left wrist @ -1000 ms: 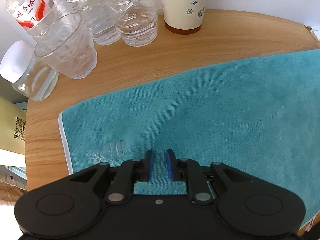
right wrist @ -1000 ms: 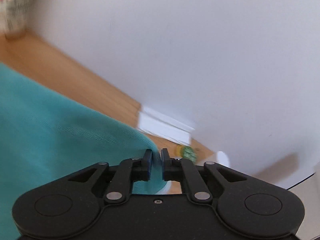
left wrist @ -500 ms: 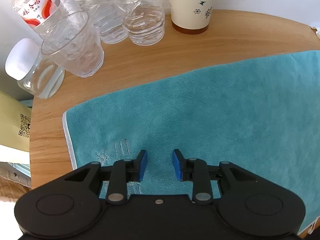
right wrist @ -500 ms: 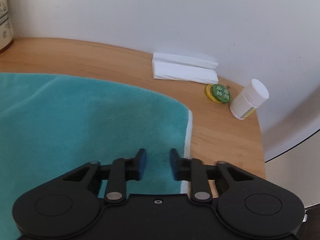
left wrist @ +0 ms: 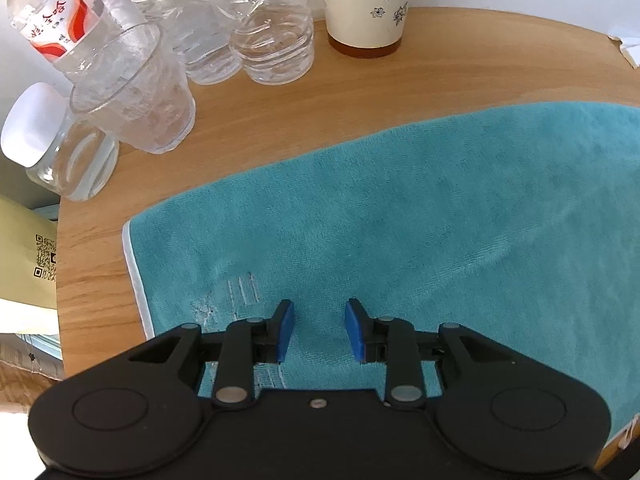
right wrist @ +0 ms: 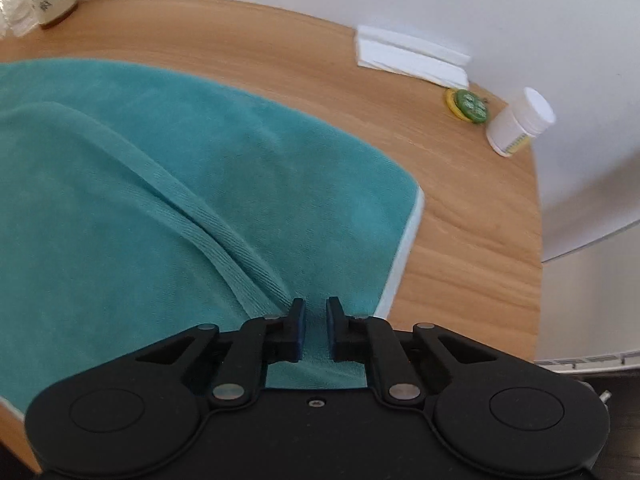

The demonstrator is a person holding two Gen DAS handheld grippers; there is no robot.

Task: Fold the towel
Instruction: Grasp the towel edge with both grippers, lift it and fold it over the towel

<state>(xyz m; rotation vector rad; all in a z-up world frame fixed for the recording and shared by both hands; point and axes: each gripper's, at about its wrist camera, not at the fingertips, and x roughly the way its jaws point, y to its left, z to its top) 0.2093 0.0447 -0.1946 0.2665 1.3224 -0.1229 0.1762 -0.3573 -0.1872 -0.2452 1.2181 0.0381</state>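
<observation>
Two grippers sit over the teal towel on the round table. The left gripper is wide open and empty; the right gripper pinches a raised towel ridge near its right edge. Next, I judge, the left one must also grasp.

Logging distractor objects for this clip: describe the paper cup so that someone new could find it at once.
Look along the far edge of the round wooden table, beyond the teal towel. The paper cup stands upright just right of the cluster of clear water bottles. It alone is opaque: cream paper with small dark flower prints, a blue patterned band and a brown base.
</observation>
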